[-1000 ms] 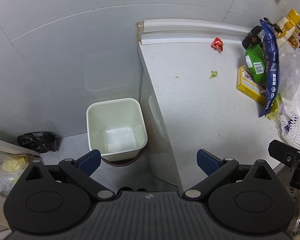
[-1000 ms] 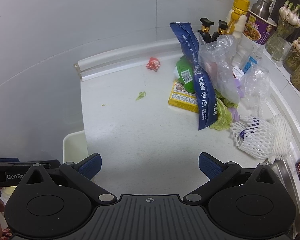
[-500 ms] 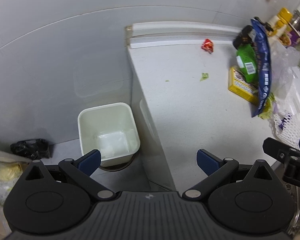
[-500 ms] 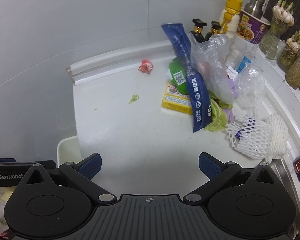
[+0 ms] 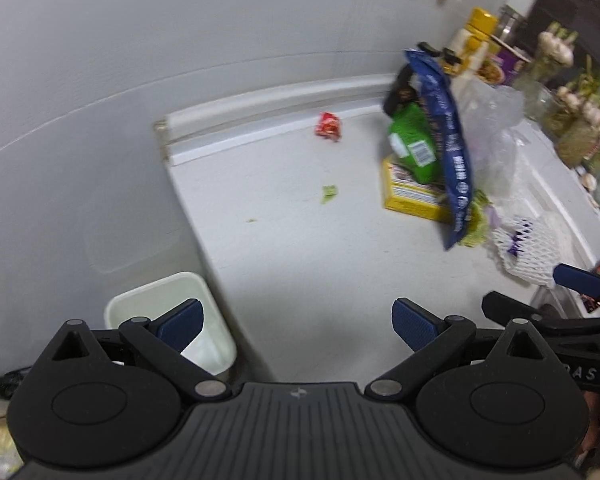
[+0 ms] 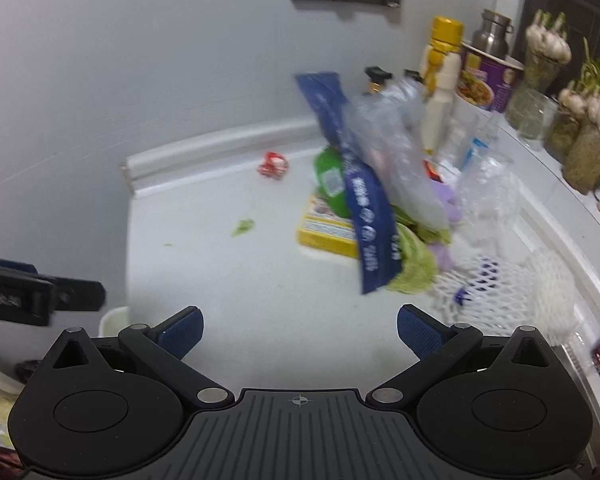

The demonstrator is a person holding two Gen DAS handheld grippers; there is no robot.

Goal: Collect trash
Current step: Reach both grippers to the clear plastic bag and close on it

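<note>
On the white counter (image 5: 300,248) lies the trash: a small red wrapper (image 5: 328,126) near the back edge, a green scrap (image 5: 329,193) in the open, and a heap with a long blue bag (image 5: 448,148), a green packet (image 5: 414,144) and a yellow box (image 5: 410,194) (all a bit blurry). The left gripper (image 5: 296,322) and right gripper (image 6: 298,330) are both spread wide, holding nothing. A white bin (image 5: 156,300) stands on the floor, just beside the counter's end.
</note>
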